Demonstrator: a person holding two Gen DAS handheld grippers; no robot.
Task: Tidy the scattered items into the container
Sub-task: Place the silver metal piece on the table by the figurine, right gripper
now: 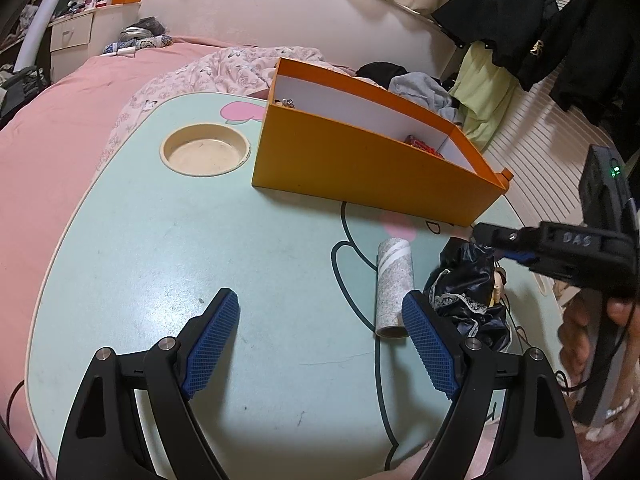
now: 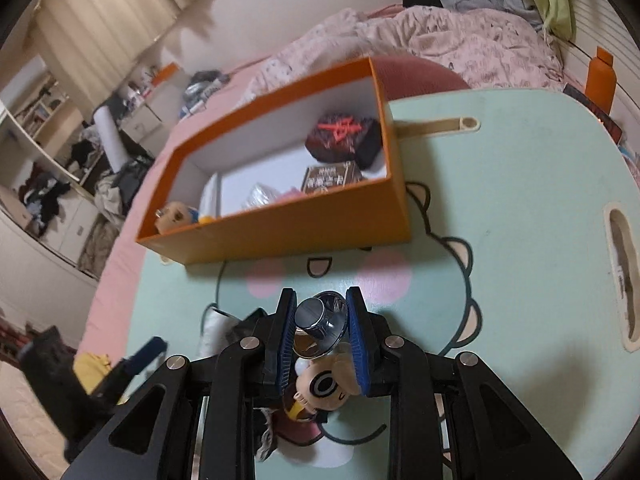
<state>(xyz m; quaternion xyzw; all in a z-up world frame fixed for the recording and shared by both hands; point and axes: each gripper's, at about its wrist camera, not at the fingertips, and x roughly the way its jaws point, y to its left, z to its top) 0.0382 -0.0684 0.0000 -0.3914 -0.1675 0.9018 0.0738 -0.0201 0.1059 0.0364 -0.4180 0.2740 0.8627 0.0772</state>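
An orange box [image 1: 360, 160] with a white inside stands on the mint lap table [image 1: 200, 240]; in the right wrist view the box [image 2: 288, 228] holds several small items. My left gripper [image 1: 320, 320] is open and empty above the table. A grey speckled roll [image 1: 394, 284] lies beside its right finger, next to a dark lacy cloth [image 1: 468, 280]. My right gripper [image 2: 320, 312] is shut on a shiny metal piece [image 2: 320, 318] joined to a small doll figure [image 2: 324, 388], just in front of the box. In the left wrist view it [image 1: 496, 244] hovers over the cloth.
A round cup recess [image 1: 206, 151] sits left of the box. The table lies on a pink bed [image 1: 60, 128] with a crumpled floral blanket [image 2: 460, 40] behind. An orange bottle [image 2: 600, 76] stands at the far right. A slot handle [image 2: 624, 276] is cut in the table's right edge.
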